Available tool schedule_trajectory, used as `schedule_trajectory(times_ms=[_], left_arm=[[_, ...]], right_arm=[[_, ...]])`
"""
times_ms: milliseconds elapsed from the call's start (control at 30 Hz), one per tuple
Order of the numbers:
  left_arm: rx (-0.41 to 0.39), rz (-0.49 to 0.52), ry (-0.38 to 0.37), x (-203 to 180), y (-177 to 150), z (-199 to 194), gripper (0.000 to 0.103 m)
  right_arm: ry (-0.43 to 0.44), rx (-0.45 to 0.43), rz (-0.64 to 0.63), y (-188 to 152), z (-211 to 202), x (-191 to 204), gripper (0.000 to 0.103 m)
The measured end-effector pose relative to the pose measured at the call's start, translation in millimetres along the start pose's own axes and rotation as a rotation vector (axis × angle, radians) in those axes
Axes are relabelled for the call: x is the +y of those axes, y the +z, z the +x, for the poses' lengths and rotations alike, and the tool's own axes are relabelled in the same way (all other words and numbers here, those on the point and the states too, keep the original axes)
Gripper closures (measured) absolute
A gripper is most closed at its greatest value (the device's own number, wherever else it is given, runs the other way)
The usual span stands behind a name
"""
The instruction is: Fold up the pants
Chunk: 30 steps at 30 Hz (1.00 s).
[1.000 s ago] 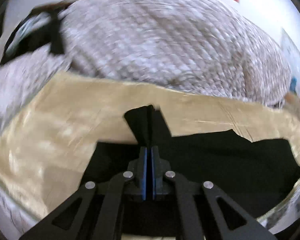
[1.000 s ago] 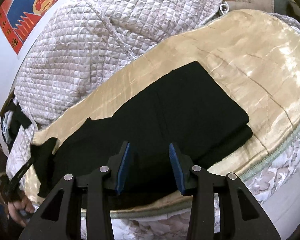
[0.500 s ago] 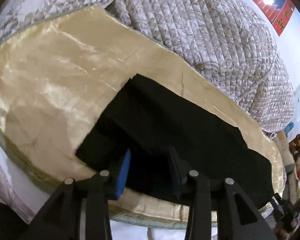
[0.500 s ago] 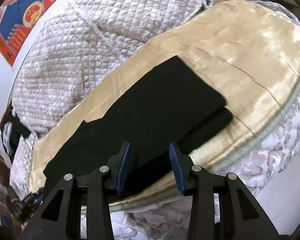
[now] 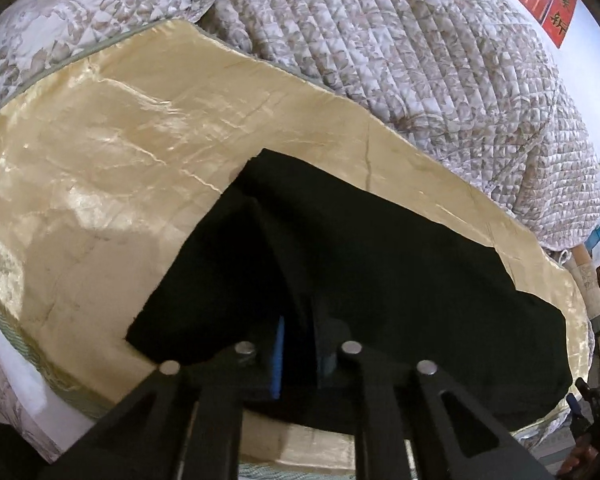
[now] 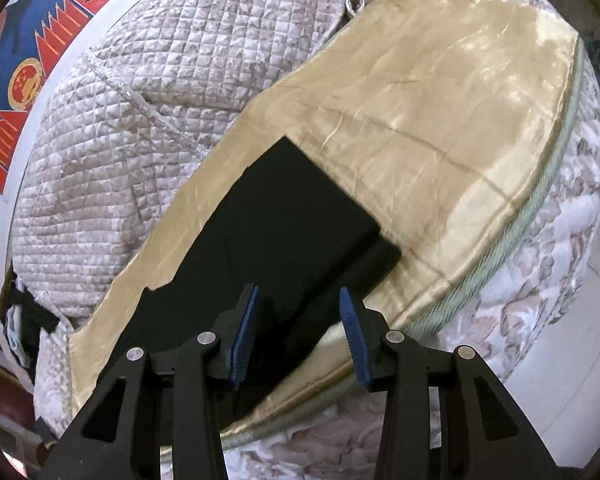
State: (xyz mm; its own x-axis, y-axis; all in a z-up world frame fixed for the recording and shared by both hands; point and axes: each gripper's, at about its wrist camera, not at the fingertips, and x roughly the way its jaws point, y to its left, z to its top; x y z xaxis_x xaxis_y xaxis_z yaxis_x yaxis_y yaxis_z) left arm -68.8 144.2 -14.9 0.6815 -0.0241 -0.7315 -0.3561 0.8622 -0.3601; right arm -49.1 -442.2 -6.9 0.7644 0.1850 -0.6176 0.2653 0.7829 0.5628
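Closing on near edge of black pants (image 5: 380, 280): left gripper (image 5: 300, 344), fabric fold between its almost-met blue pads, likely to lift that end for next fold. Hanging apart, half-spread, holding nothing: right gripper (image 6: 298, 328), over opposite end. Lying lengthwise on gold satin cover (image 5: 100, 168), quilt (image 5: 400, 52) beyond. Red-blue wall poster (image 6: 24, 80) with emblem; characters too blurred to read.

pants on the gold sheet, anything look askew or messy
Slightly. The black pants lie flat on the gold sheet, but the fold is uneven: at the end near the right tongs, the lower layer sticks out past the top layer. The left tongs are closing on a raised ridge of fabric.
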Motion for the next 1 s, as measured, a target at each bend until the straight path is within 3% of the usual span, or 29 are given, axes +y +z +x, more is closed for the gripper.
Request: schedule_trajectory(times_ms=[67, 200, 433, 567, 800, 1000], left_arm=[[-0.005, -0.003, 0.002, 2.3, 0.3, -1.3, 0.094], [-0.007, -0.016, -0.009, 2.1, 1.0, -3.3, 0.096], [-0.012, -0.013, -0.017, 1.3, 2.7, -4.7, 0.097], [-0.010, -0.013, -0.021, 2.8, 2.8, -3.8, 0.098], [-0.013, -0.019, -0.032, 4.2, 2.4, -6.0, 0.098], [0.001, -0.026, -0.035, 3.8, 2.1, -3.3, 0.098]], right_arm=[[0.031, -0.040, 0.019, 1.9, -9.2, -4.8, 0.061], [0.085, 0.042, 0.101, 6.6, 8.5, -19.0, 0.061], [0.120, 0.049, 0.180, 21.7, 17.4, -26.8, 0.061], [0.107, 0.055, 0.210, 22.3, 21.6, -28.2, 0.061], [0.023, -0.018, 0.232, 22.6, 9.0, -32.4, 0.061], [0.019, 0.026, 0.232, 35.7, 27.7, -35.9, 0.061]])
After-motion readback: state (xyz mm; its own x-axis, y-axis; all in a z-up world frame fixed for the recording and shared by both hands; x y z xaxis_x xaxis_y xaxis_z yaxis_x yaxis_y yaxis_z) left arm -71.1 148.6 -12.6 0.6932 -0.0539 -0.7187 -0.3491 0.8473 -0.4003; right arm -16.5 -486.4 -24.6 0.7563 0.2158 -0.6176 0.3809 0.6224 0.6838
